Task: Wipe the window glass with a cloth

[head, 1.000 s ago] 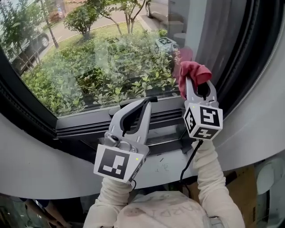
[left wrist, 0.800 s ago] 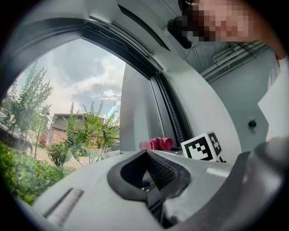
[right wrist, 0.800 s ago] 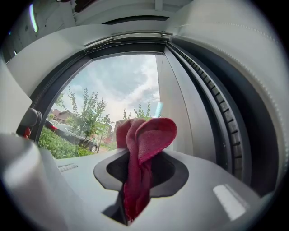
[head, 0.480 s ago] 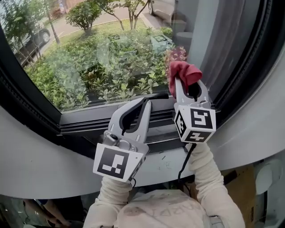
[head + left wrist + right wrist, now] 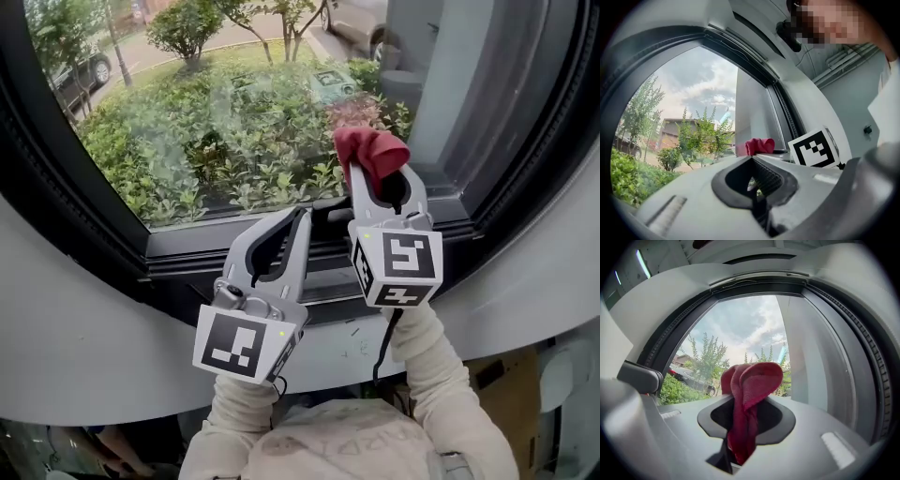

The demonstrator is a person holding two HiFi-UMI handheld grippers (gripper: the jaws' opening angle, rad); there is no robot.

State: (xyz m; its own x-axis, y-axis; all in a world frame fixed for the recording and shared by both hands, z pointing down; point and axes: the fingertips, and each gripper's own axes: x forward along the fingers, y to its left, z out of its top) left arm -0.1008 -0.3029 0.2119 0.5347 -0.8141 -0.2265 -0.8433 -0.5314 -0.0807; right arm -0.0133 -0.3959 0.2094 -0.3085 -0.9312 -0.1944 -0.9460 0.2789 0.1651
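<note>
- The right gripper stayed clenched on the red cloth, whose bunched end was up against the lower right of the window glass.
- Over the past second the cloth appeared to slide left, off the grey wall outside, which suggested a wiping stroke was under way.
- The left gripper remained closed on nothing, low by the window frame.

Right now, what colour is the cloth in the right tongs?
Dark red cloth; the right gripper view shows it best.
</note>
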